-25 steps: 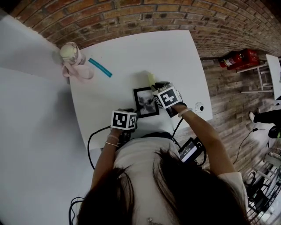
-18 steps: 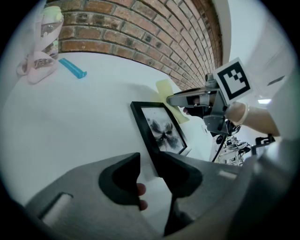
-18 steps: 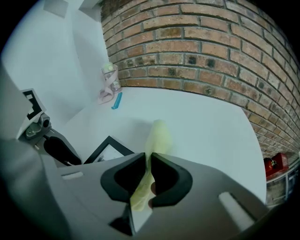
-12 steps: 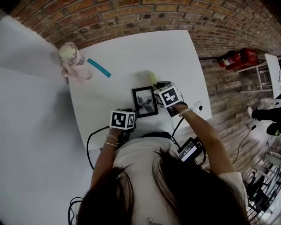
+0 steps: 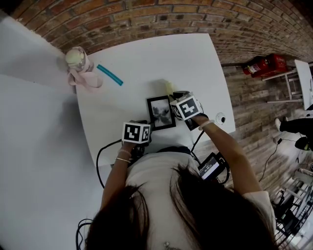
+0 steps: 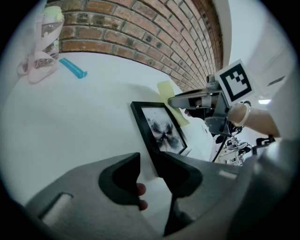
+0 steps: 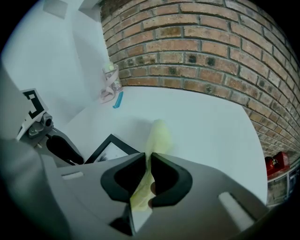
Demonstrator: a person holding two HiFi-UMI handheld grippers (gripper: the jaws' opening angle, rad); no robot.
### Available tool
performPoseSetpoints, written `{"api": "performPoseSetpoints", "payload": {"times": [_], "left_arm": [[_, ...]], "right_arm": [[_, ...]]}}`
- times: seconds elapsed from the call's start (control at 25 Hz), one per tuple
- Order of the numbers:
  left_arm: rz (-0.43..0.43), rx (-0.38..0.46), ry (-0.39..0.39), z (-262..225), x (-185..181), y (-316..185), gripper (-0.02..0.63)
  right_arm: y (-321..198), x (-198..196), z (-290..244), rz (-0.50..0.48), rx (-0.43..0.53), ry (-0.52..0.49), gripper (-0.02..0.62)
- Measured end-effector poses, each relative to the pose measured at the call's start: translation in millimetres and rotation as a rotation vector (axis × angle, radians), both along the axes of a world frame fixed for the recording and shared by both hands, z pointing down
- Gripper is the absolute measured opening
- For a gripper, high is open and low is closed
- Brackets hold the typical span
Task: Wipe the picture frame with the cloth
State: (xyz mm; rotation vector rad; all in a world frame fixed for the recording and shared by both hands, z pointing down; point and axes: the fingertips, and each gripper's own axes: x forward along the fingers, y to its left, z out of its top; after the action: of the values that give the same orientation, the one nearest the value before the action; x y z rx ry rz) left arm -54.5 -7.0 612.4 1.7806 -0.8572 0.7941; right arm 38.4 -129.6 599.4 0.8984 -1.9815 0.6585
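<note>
White table [image 5: 146,53] stands against a brick wall [image 5: 146,14]; the person leans over its near edge with both forearms extended and both grippers angled down and away toward the tabletop.

Left gripper [image 6: 149,161]: positioned at the near left corner of the black picture frame [image 5: 161,113], jaws clamped on that corner. The frame sits near the table's near edge; whether it lies flat or is tipped up cannot be determined.

Right gripper [image 7: 147,161]: just right of the frame, jaws pinched on a pale yellow cloth [image 7: 158,136]. The free end of the cloth extends past the jaw tips toward the far side, beside the frame's far right corner.

Far left of the table: a bottle [image 5: 78,58] with a pink strap [image 5: 88,80], and a teal stick [image 5: 110,74] beside it, well apart from the frame.

Limits of view: from the head view the marker cubes cover both sets of jaw tips. The frame's gripped corner and the clamped part of the cloth are hidden. The framed print is a dark blotch, subject not legible.
</note>
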Motion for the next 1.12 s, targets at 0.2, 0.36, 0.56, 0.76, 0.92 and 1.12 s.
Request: {"api": "performPoseSetpoints", "payload": {"times": [0.2, 0.36, 0.56, 0.76, 0.92, 1.12], "left_arm": [[-0.005, 0.003, 0.000, 0, 0, 0, 0.130], [-0.012, 0.005, -0.002, -1, 0, 0, 0.130], [-0.019, 0.002, 0.000, 0, -1, 1, 0.130], [-0.028, -0.003, -0.002, 0, 0, 0, 0.130], [-0.031, -0.007, -0.001, -1, 0, 1, 0.130], [-0.043, -0.011, -0.001, 0, 0, 1, 0.130]], "right_arm": [[7, -2, 0, -0.004, -0.004, -0.007, 0.044], [12, 0, 0, 0.002, -0.007, -0.011, 0.044], [17, 0, 1, 0.001, -0.011, -0.009, 0.044], [23, 1, 0, -0.005, -0.010, -0.007, 0.044], [28, 1, 0, -0.010, -0.010, -0.005, 0.044], [33, 3, 1, -0.011, -0.015, -0.003, 0.044]]}}
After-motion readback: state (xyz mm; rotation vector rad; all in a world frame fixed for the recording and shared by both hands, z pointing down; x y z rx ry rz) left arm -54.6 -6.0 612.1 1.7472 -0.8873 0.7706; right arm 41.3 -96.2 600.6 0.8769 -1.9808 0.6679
